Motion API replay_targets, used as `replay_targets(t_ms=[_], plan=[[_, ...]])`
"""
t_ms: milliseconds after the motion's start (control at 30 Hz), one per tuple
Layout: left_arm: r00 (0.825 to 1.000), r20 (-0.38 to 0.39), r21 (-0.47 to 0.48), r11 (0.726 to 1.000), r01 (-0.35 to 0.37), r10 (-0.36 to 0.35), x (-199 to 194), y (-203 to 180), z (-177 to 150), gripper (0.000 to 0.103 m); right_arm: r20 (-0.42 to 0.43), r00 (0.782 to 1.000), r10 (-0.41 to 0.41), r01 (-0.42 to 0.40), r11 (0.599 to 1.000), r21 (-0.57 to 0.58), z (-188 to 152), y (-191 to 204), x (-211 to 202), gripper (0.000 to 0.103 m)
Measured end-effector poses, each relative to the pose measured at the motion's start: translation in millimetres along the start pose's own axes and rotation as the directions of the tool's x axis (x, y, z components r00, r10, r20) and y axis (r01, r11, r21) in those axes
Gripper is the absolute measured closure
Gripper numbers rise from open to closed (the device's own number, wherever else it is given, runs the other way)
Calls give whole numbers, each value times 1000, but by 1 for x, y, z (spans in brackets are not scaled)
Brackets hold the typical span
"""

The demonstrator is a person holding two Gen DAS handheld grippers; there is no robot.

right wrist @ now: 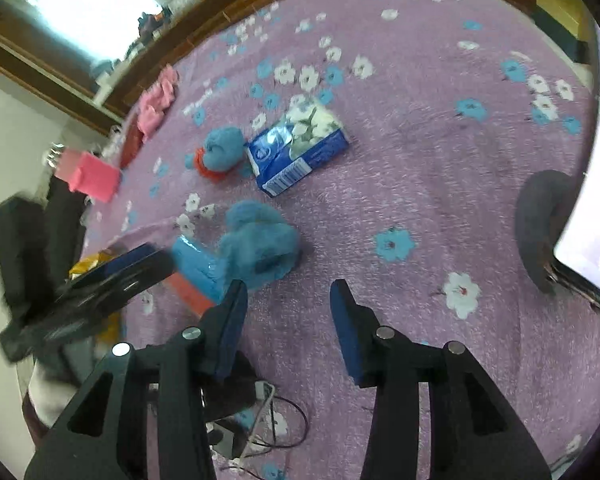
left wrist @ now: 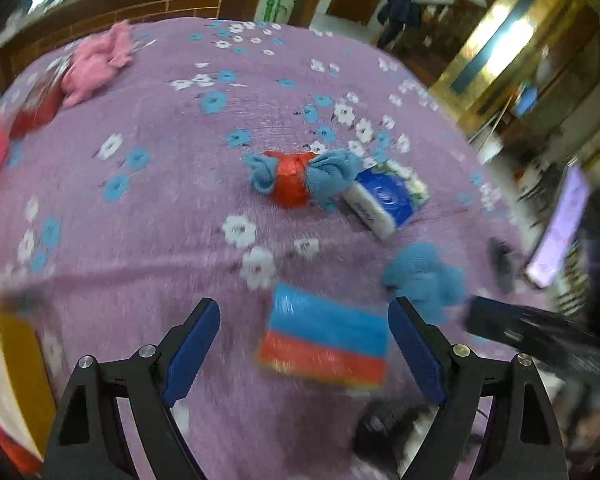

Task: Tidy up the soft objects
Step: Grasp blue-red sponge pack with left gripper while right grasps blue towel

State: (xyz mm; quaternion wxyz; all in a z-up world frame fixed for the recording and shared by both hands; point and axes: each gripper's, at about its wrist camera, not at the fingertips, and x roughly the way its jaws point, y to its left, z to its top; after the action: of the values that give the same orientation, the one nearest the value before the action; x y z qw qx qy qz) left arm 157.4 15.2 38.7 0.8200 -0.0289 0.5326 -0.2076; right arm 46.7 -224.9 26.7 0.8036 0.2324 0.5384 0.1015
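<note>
No word or number can be read anywhere. The blue tissue pack [right wrist: 298, 148] carries a round white emblem, a barcode strip on its end and white lettering along one side (all too blurred to make out). The lit phone screen [right wrist: 592, 216] shows only faint, unreadable lines.

A fluffy blue cloth [right wrist: 260, 246] lies bunched on the purple floral bedspread [right wrist: 420, 168], touching a blue-and-red packet [left wrist: 326, 340]; another blue cloth [left wrist: 296, 178], red-wrapped, rests beyond.
</note>
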Motion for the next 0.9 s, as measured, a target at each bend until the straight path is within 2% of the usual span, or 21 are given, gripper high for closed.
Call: replay_targets(t_ms=[100,200,300,400,433,467,500,567,600,700,767,900], plan=[[988,-33,76,986,-150,153,21,-10,8,17,60,998,9,-8,1000,-14,-9,3,-4,59],[957,-74,148,952,-266,279,31,-17,6,17,76,996,36,-34,999,-30,-12,7,-3,59],[912,-78,285,885,-367,403,25,-23,-7,15,97,994,41,-37,999,-37,-12,7,-2,59],[866,-89,367,825,-431,492,8,-13,-24,19,118,991,61,-57,998,-36,-13,2,-7,59],[877,-85,374,831,-412,473,-1,-9,-30,19,125,990,66,-62,998,-33,-13,0,-8,59],[901,-86,368,854,-367,425,-10,-6,-34,19,134,988,71,-68,997,-27,-12,-2,-10,59],[932,-90,343,890,-301,350,-19,-3,-39,18,138,987,77,-75,997,-18,-11,-4,-11,59],[961,-72,314,921,-231,265,-29,-2,-48,18,137,987,83,-83,997,-6,-10,-6,-12,59],[972,-52,334,921,-199,228,-32,-7,-57,18,134,988,81,-82,997,0,-10,-7,-12,59],[985,-27,425,894,-143,170,-30,-23,-78,18,125,990,72,-74,997,9,-10,-9,-11,59],[991,-28,453,885,-107,134,-30,-29,-85,18,124,990,65,-66,998,6,-11,-8,-13,59],[994,-39,496,865,-73,106,-26,-37,-91,18,124,991,53,-54,999,4,-9,-6,-14,59]])
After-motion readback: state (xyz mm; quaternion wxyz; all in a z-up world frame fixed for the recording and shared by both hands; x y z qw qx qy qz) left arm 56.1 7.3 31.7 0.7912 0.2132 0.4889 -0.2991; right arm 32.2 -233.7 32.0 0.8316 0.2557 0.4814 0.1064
